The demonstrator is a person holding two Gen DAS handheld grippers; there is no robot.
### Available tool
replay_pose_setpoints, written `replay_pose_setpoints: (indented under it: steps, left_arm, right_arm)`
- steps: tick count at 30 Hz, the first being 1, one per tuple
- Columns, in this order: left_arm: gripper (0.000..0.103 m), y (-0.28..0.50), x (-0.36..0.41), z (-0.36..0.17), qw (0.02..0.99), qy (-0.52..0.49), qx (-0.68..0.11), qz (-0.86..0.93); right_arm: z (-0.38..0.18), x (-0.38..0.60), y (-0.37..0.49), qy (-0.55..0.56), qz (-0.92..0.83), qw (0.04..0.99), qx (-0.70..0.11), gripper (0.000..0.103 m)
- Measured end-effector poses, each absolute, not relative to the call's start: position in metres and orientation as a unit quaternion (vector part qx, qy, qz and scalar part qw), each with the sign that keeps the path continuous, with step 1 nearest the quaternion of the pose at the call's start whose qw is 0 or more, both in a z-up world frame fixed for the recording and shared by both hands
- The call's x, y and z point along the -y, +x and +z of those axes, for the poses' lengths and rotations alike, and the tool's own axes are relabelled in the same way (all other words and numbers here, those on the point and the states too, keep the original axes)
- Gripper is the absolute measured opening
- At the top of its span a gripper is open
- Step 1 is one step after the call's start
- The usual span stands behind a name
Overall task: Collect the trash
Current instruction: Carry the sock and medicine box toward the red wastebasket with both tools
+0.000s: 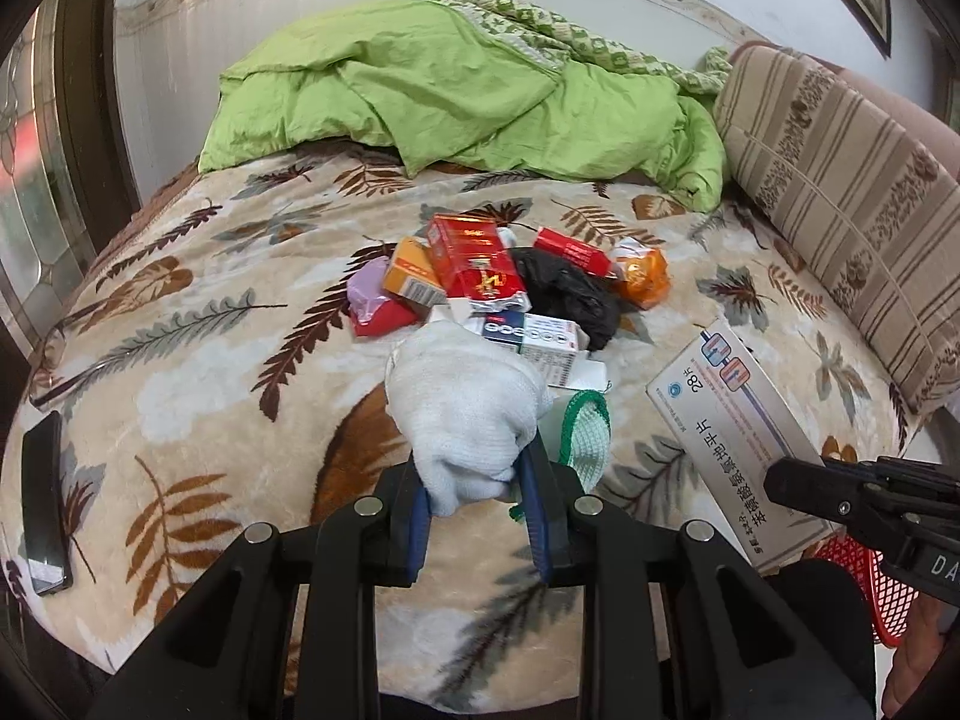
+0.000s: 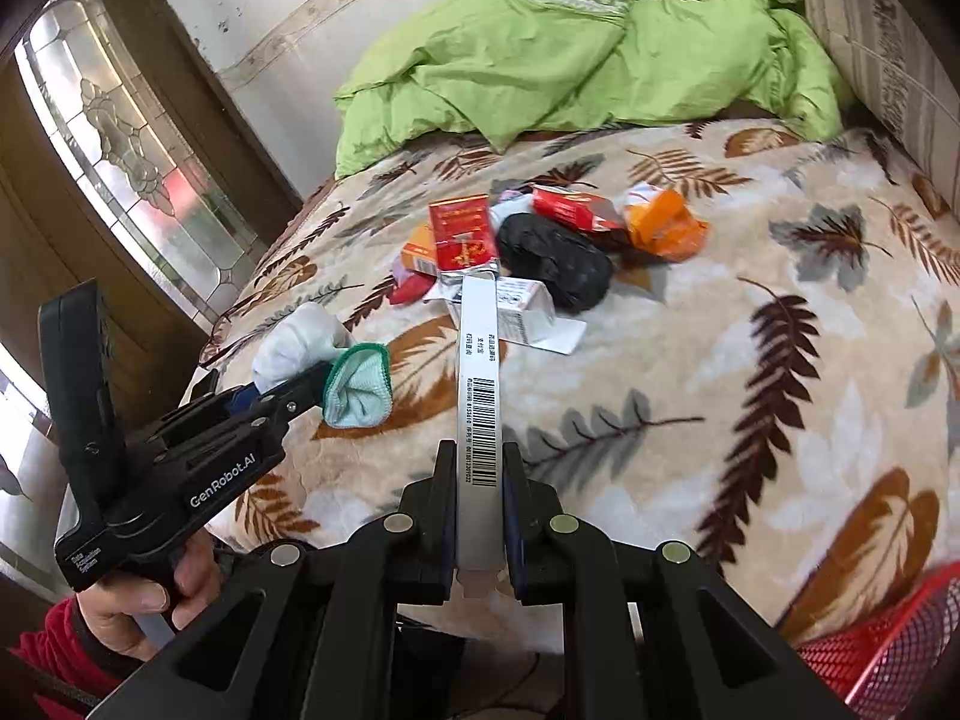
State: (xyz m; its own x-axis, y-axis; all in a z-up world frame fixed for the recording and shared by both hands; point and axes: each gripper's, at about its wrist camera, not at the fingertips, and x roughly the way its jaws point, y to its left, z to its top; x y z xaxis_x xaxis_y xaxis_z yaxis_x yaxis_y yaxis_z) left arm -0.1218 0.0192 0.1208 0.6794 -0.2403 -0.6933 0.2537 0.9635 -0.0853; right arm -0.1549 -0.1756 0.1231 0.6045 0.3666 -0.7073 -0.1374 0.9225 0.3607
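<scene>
Meanwhile, the left tongs (image 1: 480, 516) pinch a white glove with a green cuff (image 1: 462, 408), and the right tongs (image 2: 480, 516) pinch a flat white medicine box (image 2: 478, 384) edge-on. Both are held above the leaf-print bed (image 2: 720, 396), on the near side of the trash pile (image 1: 510, 282) at its middle. A red mesh basket (image 2: 888, 654) sits beside the bed's near edge.

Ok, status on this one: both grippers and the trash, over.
Left gripper shut on white knit glove. Right gripper shut on flat white medicine box. Trash pile on bed, red mesh basket near right; nothing blocking.
</scene>
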Motion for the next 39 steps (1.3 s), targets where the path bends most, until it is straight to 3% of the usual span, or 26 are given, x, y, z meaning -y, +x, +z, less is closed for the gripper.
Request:
replay_pose_setpoints:
  steps: [39]
  left_arm:
    - [0.026, -0.155, 0.059, 0.14, 0.918, 0.113, -0.341, -0.167]
  right_arm:
    - [0.137, 0.238, -0.207, 0.192, 0.1, 0.894, -0.392, 0.014]
